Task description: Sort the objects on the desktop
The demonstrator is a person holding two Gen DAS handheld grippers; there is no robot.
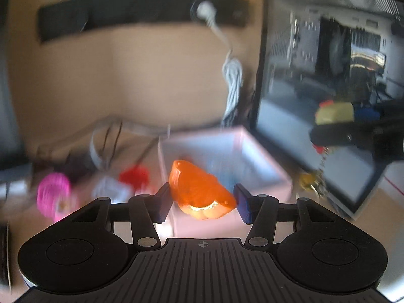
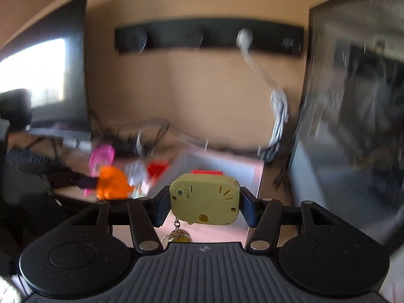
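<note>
Open box (image 1: pixel 255 151) just left of monitor (image 1: pixel 328 75); small items (image 1: pixel 131 176), seemingly on the desk, left of box.

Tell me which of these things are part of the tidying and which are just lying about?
Part of the job:
- orange toy, held in the left tongs
- yellow-green keychain gadget, held in the right tongs
- pale open box
- pink item and red item, too blurred to name

Just lying about:
- monitor
- black wall rack
- white cord
</note>
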